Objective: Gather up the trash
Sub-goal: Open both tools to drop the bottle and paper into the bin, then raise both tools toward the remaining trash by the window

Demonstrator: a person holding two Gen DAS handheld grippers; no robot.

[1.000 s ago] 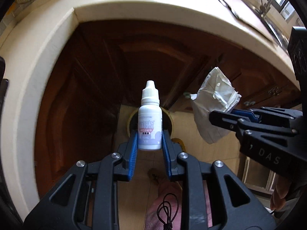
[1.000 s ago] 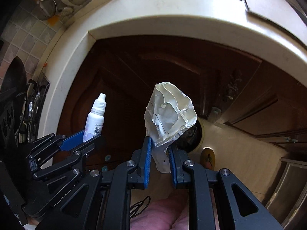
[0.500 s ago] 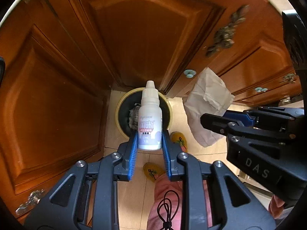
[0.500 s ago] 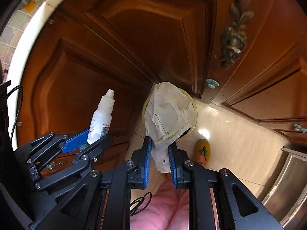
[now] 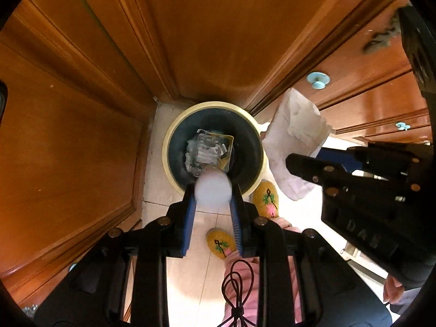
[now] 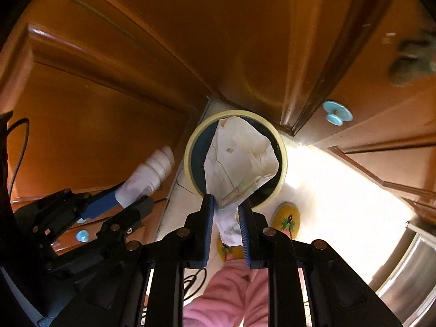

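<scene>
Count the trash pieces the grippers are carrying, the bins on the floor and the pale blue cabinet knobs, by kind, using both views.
Dropper bottle, in the left gripper: 1
Crumpled paper, in the right gripper: 1
Trash bin: 1
Pale blue cabinet knobs: 3
Total: 6

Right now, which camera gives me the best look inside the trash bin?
The left wrist view: the trash bin opens nearly straight below, with clear packaging visible inside. In the right wrist view the crumpled paper hides most of the bin's opening; only rim and dark wall show.
</scene>
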